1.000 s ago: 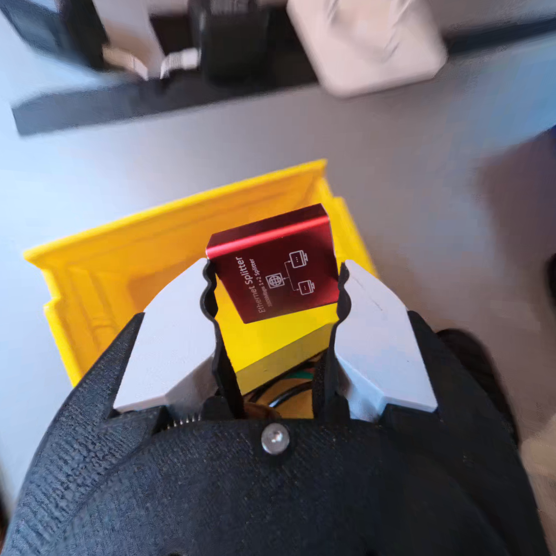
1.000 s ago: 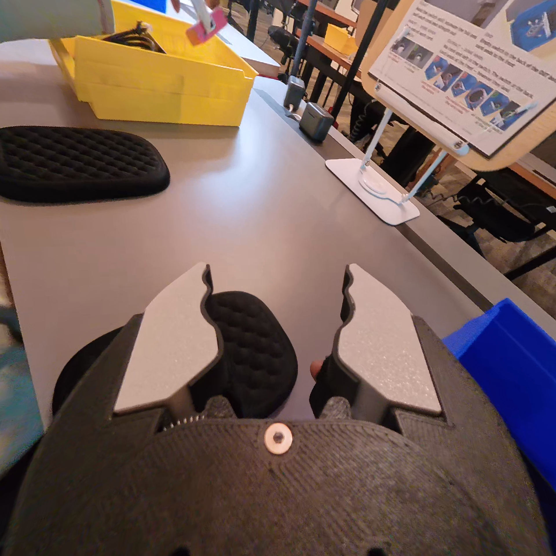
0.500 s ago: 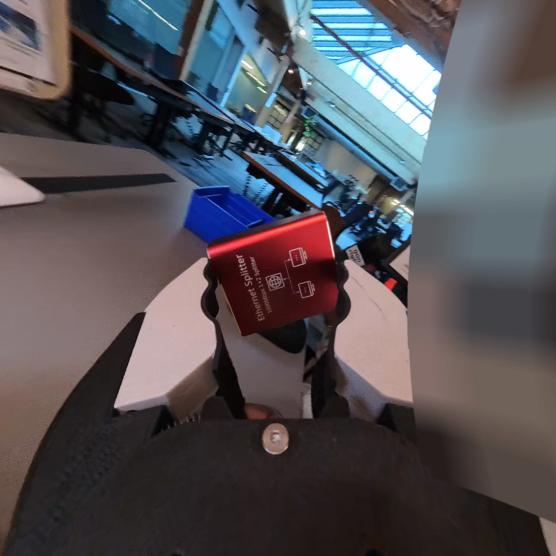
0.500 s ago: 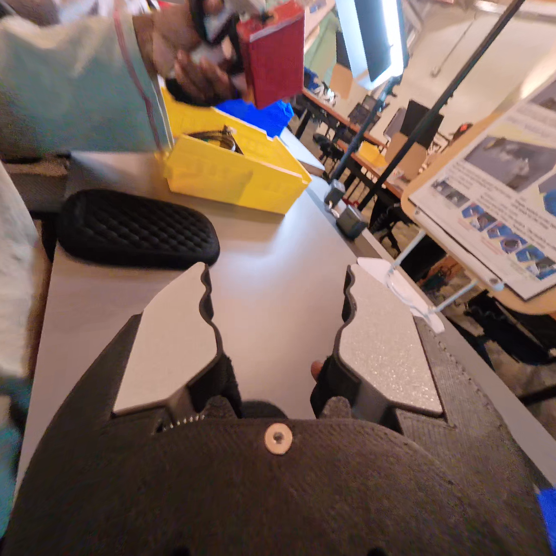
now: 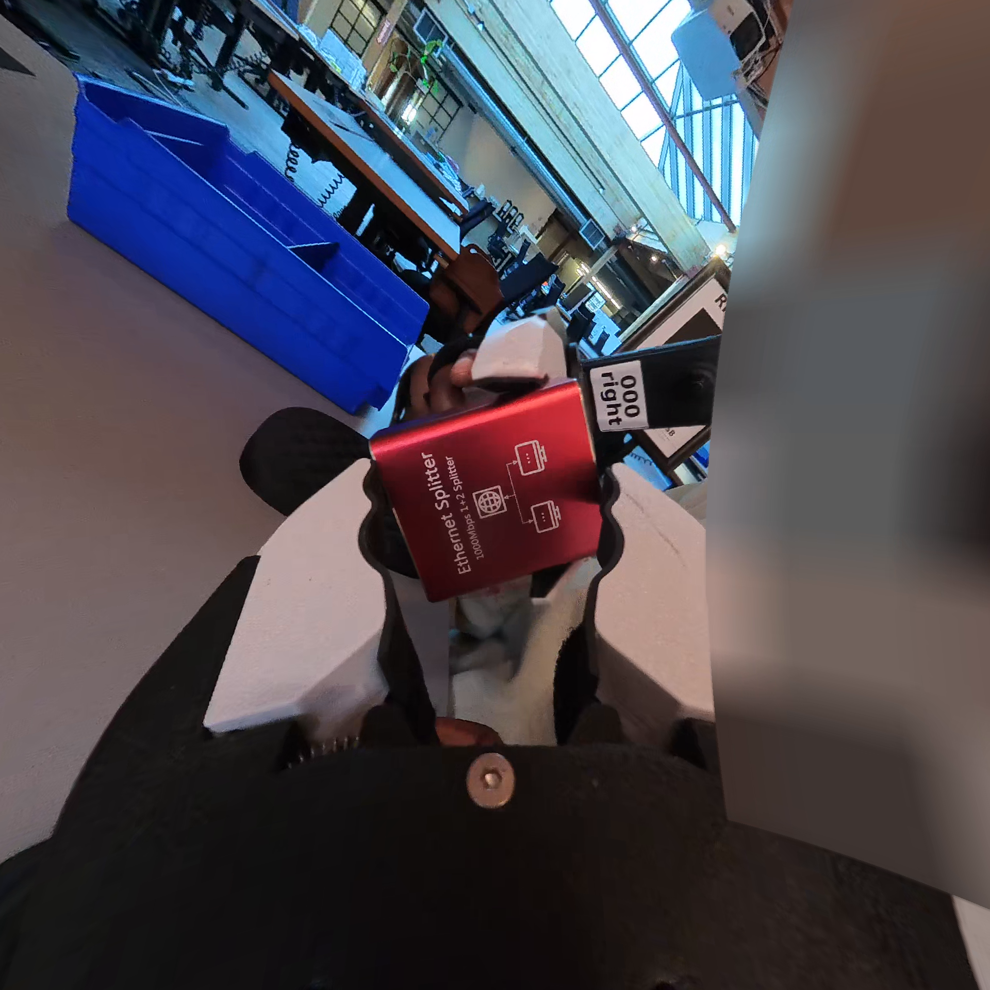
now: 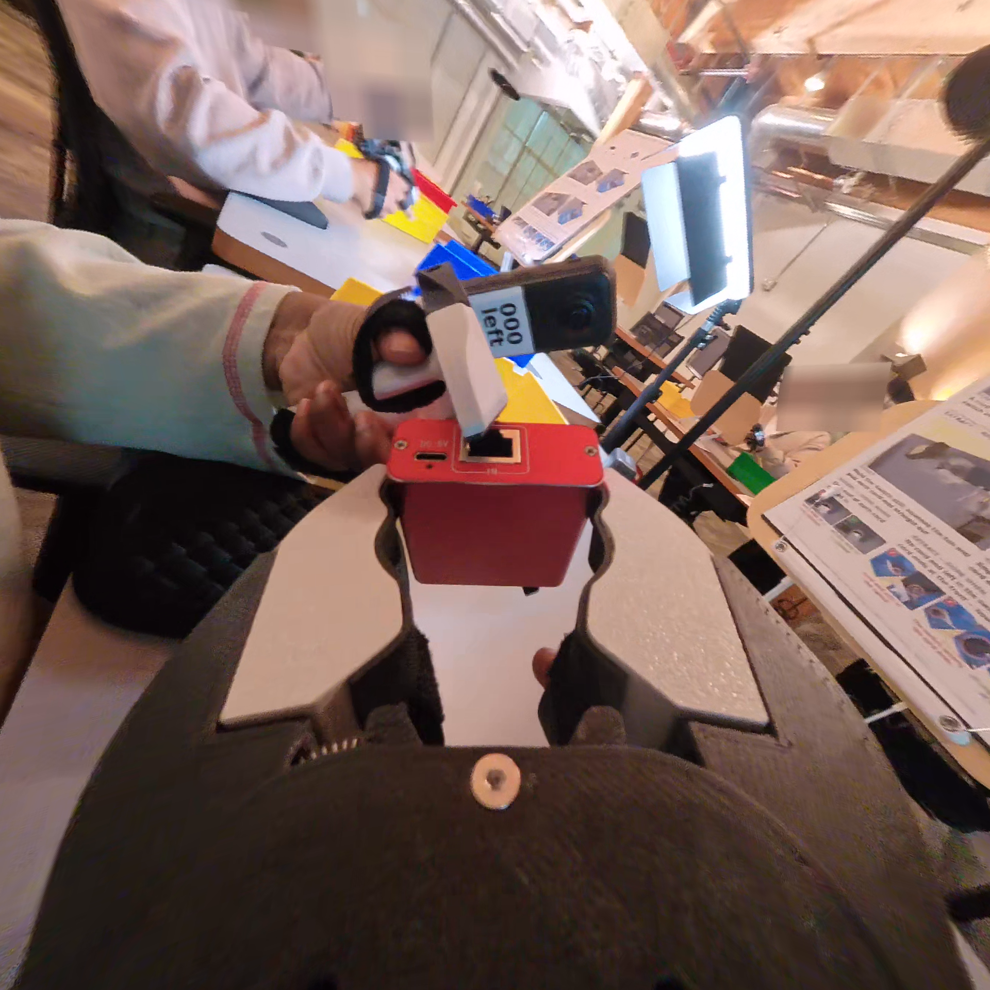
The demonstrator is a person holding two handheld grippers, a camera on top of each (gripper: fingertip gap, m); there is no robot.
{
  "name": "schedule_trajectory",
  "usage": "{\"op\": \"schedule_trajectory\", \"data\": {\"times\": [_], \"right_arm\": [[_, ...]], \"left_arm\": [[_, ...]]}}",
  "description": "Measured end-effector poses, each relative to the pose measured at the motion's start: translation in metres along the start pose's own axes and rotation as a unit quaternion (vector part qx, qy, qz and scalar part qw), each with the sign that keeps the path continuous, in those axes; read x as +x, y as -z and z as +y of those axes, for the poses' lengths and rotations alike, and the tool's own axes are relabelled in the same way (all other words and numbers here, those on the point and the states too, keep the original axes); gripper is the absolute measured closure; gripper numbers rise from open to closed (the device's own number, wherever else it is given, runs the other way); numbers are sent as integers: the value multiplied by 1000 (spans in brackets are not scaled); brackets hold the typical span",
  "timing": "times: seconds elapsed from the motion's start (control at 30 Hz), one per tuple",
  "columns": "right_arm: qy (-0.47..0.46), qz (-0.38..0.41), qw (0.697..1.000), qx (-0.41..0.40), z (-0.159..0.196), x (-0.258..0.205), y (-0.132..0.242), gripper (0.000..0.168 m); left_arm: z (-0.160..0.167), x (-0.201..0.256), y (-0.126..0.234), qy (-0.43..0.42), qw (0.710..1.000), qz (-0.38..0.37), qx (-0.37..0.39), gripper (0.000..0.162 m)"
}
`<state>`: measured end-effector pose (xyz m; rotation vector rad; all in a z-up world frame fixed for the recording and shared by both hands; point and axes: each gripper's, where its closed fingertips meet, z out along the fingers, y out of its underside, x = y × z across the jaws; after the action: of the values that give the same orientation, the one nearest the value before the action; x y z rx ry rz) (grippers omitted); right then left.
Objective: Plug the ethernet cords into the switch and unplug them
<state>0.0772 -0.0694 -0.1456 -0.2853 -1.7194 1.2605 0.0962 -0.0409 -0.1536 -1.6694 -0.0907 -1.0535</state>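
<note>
Switch first: a small red anodised-metal box [image 5: 490, 506] with one port face, held up off the grey counter [image 5: 107, 482]. Left tongs [image 5: 488, 527] pinch its side edges; right tongs [image 6: 495, 527] straddle it too, looking clamped. It looks light, rigid and slick, so grip the flat sides and keep the port face [image 6: 495, 452] clear. No cords are visible.

A big blurry grey patch [image 5: 857, 428] hides the right side of the left wrist view, and the blue bin [image 5: 225, 235] is partly cut off.
</note>
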Motion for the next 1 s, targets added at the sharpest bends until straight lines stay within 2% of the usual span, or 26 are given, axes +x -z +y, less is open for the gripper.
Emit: {"op": "schedule_trajectory", "data": {"times": [0.13, 0.2, 0.27, 0.3, 0.37, 0.4, 0.43, 0.47, 0.53, 0.67, 0.7, 0.73, 0.77, 0.8, 0.87, 0.93, 1.0], "right_arm": [[-1, 32, 999, 12, -4, 6, 1, 99], [-46, 61, 997, 33, -7, 17, 4, 99], [-113, 96, 987, 65, -7, 35, 14, 99], [-148, 109, 979, 84, -7, 43, 20, 99], [-217, 123, 961, 117, -7, 54, 28, 99], [-243, 127, 953, 127, -5, 57, 29, 100], [-262, 131, 947, 129, -3, 58, 29, 100], [-272, 132, 945, 127, -1, 58, 28, 100], [-279, 144, 943, 112, 5, 57, 23, 99], [-271, 155, 946, 84, 10, 51, 16, 99], [-270, 149, 947, 85, 8, 48, 14, 100], [-269, 144, 948, 84, 7, 45, 13, 99], [-268, 142, 949, 82, 6, 44, 11, 99], [-265, 139, 951, 81, 4, 42, 11, 99], [-250, 104, 959, 80, 0, 36, 10, 99], [-229, 36, 966, 113, -11, 26, 15, 103], [-242, -17, 958, 150, -22, 23, 24, 102]], "left_arm": [[-8, 5, 0, -57, 998, 9, 22, 82], [-16, 8, 8, -159, 986, -10, 49, 77], [-24, 6, 21, -280, 954, -69, 81, 74], [-27, -3, 28, -350, 923, -132, 86, 74], [-31, -20, 39, -502, 819, -265, 80, 81], [-31, -25, 39, -558, 765, -315, 68, 84], [-29, -29, 35, -595, 722, -349, 51, 85], [-27, -31, 28, -620, 689, -372, 39, 86], [-23, -27, 12, -654, 651, -382, 44, 89], [-28, -27, 1, -646, 637, -413, 71, 101], [-31, -28, 2, -641, 634, -424, 86, 111], [-31, -26, 1, -637, 639, -419, 100, 129], [-29, -24, -2, -631, 654, -402, 112, 136], [-27, -22, -2, -620, 673, -383, 127, 136], [-20, -18, -2, -581, 735, -320, 139, 136], [-14, -5, 2, -524, 807, -218, 163, 136], [-10, 3, 8, -477, 849, -151, 167, 136]]}}
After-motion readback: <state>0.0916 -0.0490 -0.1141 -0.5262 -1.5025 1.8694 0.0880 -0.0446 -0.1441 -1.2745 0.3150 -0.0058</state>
